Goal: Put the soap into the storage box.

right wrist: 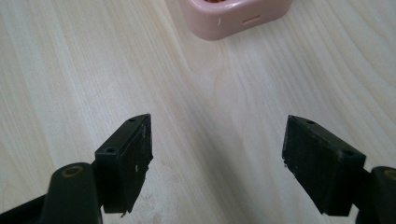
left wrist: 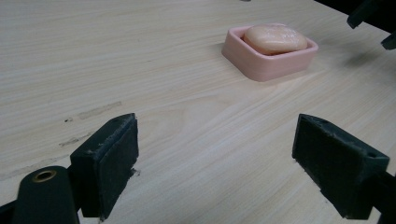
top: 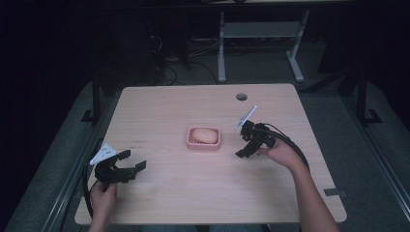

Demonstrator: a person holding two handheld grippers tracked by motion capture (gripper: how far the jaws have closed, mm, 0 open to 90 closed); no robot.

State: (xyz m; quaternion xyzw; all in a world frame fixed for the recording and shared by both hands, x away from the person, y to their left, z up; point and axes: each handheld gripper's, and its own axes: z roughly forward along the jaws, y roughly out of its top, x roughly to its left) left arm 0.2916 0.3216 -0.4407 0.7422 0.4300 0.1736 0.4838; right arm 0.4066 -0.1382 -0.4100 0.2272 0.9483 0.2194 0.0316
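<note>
A pink soap dish with a pale bar of soap in it stands in the middle of the wooden table. My left gripper rests near the front left corner, jaws wide open and aimed at the dish and soap; nothing lies between its jaws. My right gripper hovers just right of the dish, tilted down toward the tabletop. In the right gripper view it stands open over bare wood, with the dish's wall just ahead.
A round cable hole sits near the table's far edge. Beyond it, a white desk frame stands on the dark floor. Faint scuff marks cross the wood ahead of the left gripper.
</note>
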